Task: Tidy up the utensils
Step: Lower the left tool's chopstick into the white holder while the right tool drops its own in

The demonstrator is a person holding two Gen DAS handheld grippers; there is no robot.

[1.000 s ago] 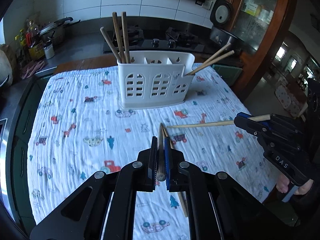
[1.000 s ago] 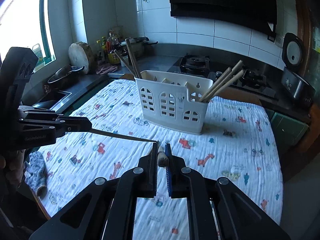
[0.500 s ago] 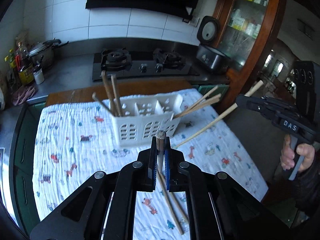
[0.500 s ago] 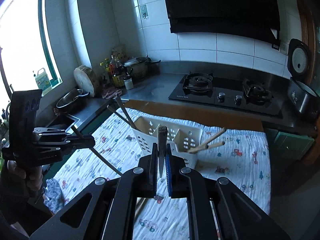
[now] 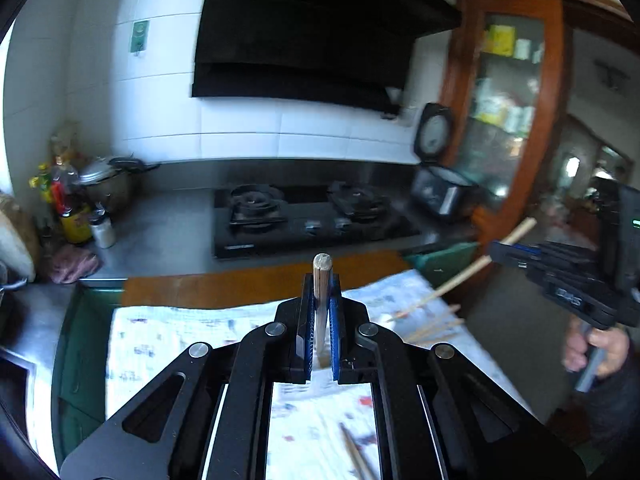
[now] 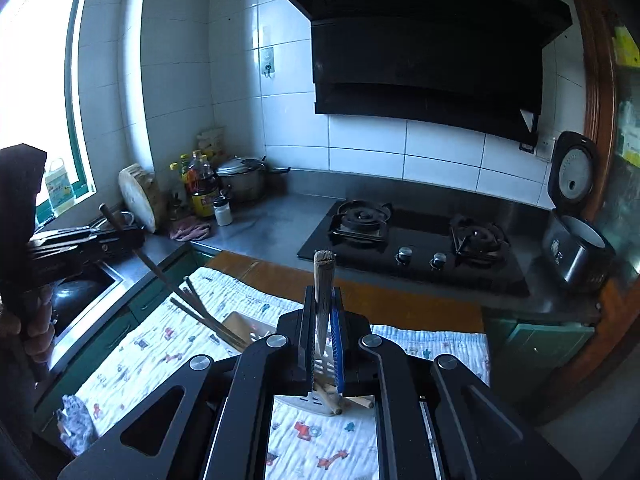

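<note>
A table covered by a white cloth printed with small coloured vehicles and animals [image 6: 168, 344] fills the near part of both views, with a strip of bare orange-brown tabletop [image 6: 400, 304] at its far edge. Beyond it runs a steel counter with a black two-burner gas hob [image 6: 412, 240] under a black range hood [image 6: 432, 48].

On the cloth stands a white plastic slotted utensil caddy [image 6: 248, 330], largely hidden behind the right gripper; dark brown chopsticks [image 6: 200, 312] lean out of its left end, and pale ones [image 5: 436, 326] out of its right end.

The left gripper [image 5: 319, 316] is clamped on a single dark wooden chopstick [image 5: 321, 280], whose blunt end stands up above the jaws. From the right wrist view this stick slants down towards the caddy's left side. The right gripper [image 6: 323, 324] is clenched on a light wooden chopstick [image 6: 323, 276], which in the left wrist view angles down towards the caddy's right end. Both sticks are lifted clear of the cloth.

Another brown chopstick [image 5: 356, 456] lies on the cloth near the left gripper.
</note>
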